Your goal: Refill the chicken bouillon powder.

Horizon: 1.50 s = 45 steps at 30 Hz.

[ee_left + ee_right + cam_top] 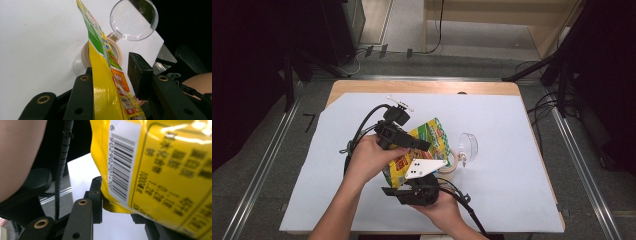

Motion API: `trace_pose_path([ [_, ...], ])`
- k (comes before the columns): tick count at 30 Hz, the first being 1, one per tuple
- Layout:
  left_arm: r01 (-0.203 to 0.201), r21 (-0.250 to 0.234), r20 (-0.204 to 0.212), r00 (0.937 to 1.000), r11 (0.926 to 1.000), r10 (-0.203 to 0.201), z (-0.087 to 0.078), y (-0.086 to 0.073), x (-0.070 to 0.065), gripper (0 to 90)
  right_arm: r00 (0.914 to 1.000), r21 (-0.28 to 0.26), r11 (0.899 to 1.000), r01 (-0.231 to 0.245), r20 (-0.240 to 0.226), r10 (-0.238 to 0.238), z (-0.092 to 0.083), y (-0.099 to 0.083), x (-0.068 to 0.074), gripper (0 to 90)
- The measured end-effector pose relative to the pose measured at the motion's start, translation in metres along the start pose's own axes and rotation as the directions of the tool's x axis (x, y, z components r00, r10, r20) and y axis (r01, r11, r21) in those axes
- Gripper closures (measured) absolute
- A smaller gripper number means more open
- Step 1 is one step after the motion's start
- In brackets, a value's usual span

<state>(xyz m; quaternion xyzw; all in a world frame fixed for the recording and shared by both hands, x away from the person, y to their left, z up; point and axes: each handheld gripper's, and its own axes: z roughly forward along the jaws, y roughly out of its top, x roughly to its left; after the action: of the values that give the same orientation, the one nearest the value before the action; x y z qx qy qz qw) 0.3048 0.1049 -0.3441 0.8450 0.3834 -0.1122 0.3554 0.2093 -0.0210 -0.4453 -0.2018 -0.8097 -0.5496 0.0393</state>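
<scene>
High view: nearest me, the right gripper [418,189] pinches the pouch's [424,147] bottom corner (barcode side). Left gripper [404,140] stands spread, pouch between its jaws. Beyond, the jar [451,164] stands open, lid [468,146] flipped back, contents hidden.

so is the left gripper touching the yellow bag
Touching: in the left gripper view the yellow bag lies against one jaw of the left gripper, with a gap to the other.

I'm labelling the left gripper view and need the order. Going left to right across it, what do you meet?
Bare white table sheet → the tool's left jaw → yellow snack pouch, standing edge-on → the tool's right jaw, clear of the pouch → a hand at the right edge.
</scene>
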Motion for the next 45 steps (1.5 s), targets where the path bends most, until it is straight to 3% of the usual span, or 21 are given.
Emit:
trace_pose_path([
  [5, 0.008, 0.022, -0.034, 0.9994, 0.9997, -0.007, -0.001, 0.001, 0.0, 72.1, 0.9999, -0.004, 1.0, -0.002, -0.01, 0.002, 0.002, 0.0, 0.001, 69.8],
  [14, -0.004, 0.066, -0.067, 0.9977, 0.9978, 0.008, -0.001, 0.008, -0.005, 84.0, 0.9978, 0.024, 0.998, 0.066, -0.005, -0.066, 0.006, 0.001, 0.004, 62.1],
  [18, -0.003, 0.078, -0.071, 0.9975, 0.9969, 0.008, 0.0, 0.012, -0.005, 85.2, 0.9985, 0.033, 0.998, 0.053, 0.013, -0.054, 0.006, 0.003, 0.002, 70.7],
  [21, -0.02, 0.056, -0.06, 0.9979, 0.9983, 0.023, -0.003, 0.013, -0.006, 85.3, 0.997, 0.041, 0.998, 0.053, 0.054, -0.055, 0.007, 0.005, 0.002, 72.4],
  [28, -0.034, 0.043, -0.093, 0.995, 0.9985, 0.038, -0.005, 0.015, -0.007, 85.8, 0.9907, -0.002, 0.998, -0.062, 0.121, 0.062, 0.012, 0.01, 0.004, 65.2],
  [32, -0.039, 0.047, -0.088, 0.9952, 0.9981, 0.043, -0.005, 0.016, -0.007, 85.6, 0.9861, -0.026, 0.997, -0.066, 0.151, 0.069, 0.015, 0.01, 0.007, 66.4],
  [39, -0.03, 0.028, -0.045, 0.9985, 0.9992, 0.031, -0.003, 0.018, 0.0, 84.5, 0.9839, -0.047, 0.996, -0.075, 0.159, 0.082, 0.016, 0.011, 0.007, 66.4],
  [45, -0.024, 0.019, -0.05, 0.9984, 0.9995, 0.025, -0.004, 0.019, -0.002, 84.8, 0.9843, -0.058, 0.994, -0.091, 0.146, 0.099, 0.019, 0.011, 0.007, 61.5],
])
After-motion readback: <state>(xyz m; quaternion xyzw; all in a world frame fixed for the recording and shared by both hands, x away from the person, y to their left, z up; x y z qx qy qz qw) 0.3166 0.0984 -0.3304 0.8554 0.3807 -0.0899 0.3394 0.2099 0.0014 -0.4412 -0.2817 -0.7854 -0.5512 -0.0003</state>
